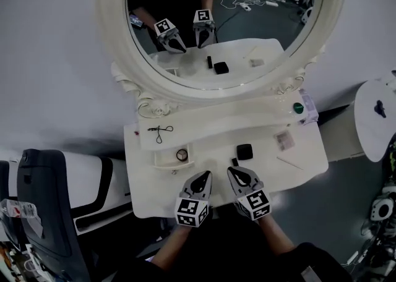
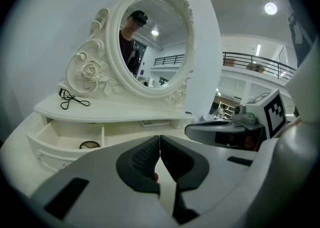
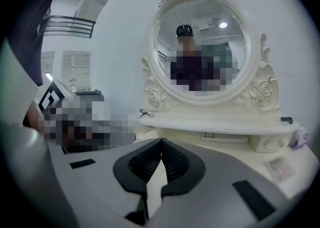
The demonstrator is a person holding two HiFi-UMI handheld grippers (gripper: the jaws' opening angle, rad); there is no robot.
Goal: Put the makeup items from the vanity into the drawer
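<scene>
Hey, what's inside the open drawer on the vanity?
One round dark-rimmed item lies in the drawer. Any part of the drawer still under the shelf is covered.

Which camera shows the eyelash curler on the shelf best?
The left gripper view: the eyelash curler lies close and unblocked on the raised shelf. The head view shows the curler whole from above, but small. The right gripper view shows the curler only as a tiny dark shape.
</scene>
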